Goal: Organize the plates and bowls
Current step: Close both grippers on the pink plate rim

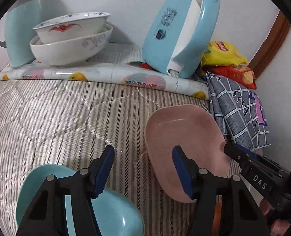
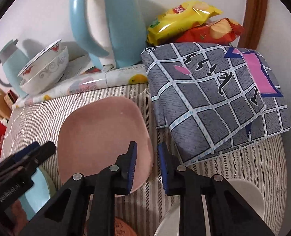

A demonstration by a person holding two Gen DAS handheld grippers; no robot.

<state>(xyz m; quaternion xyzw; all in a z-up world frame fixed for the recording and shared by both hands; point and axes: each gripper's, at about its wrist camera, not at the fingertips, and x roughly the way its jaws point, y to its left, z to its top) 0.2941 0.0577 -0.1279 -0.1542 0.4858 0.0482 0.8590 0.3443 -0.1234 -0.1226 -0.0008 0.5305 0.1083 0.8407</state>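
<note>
Left gripper [image 1: 143,169] pitched steeply down, fingers [image 1: 104,169] parted, gap empty. Right gripper [image 2: 147,169] pitched steeply down, fingers [image 2: 131,169] narrowly parted, pads apparently clear of contact. Both grippers close together, side by side. Bit of hand at left view's lower right edge.

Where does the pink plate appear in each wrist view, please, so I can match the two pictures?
Left wrist view: pink plate lower right, on the striped quilt.
Right wrist view: pink plate centre-left, left of the grey checked cloth.
Shared landmark: stacked white bowls.
</note>
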